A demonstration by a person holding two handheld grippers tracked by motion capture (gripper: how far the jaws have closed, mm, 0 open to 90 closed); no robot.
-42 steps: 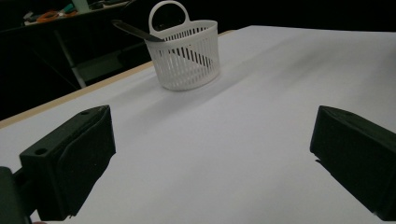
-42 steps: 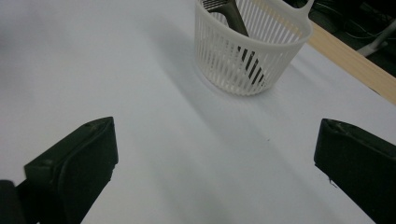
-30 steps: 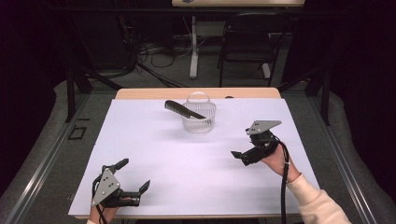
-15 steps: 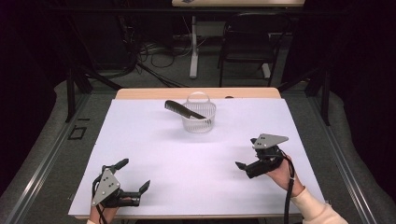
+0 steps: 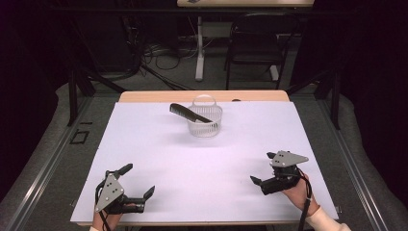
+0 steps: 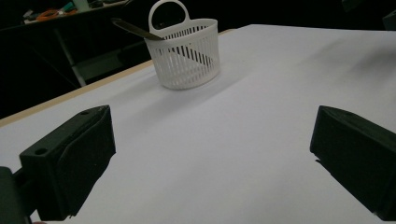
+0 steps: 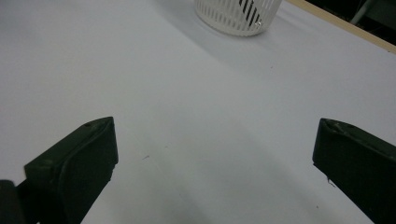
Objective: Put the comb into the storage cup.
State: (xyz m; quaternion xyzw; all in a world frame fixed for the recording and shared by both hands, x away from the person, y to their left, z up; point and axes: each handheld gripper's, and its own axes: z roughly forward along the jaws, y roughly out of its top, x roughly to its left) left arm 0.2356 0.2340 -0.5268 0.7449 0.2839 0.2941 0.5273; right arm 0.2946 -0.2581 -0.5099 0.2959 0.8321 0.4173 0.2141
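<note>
So both claws are spread wide and holding nothing at all. The left claw (image 5: pixel 139 180) sits low at the near left corner of the desk (image 5: pixel 159 144), its jaws far apart with only the bare white sheet between them; in the left gripper view the two black jaws stand at opposite edges of the picture with the white surface showing through the gap. Can't really tell from the pictures if the jaws rest on the sheet or hang just above it.

Same deal on the other side: the right claw (image 5: pixel 263 168) is at the near right, held in the person's hand (image 5: pixel 296 192), grey three-cornered plate on top, cable trailing back toward the sleeve. In the right gripper view its jaws are just as wide, nothing pinched, plain white desk in between.

The white slatted basket (image 5: pixel 205 118) with the loop handle stands upright toward the far middle of the desk, well apart from both claws. A dark comb (image 5: pixel 188 112) lies tilted in it, one end down inside the basket and the other poking out over the rim to the left in the high view. Neither claw touches basket or comb
</note>
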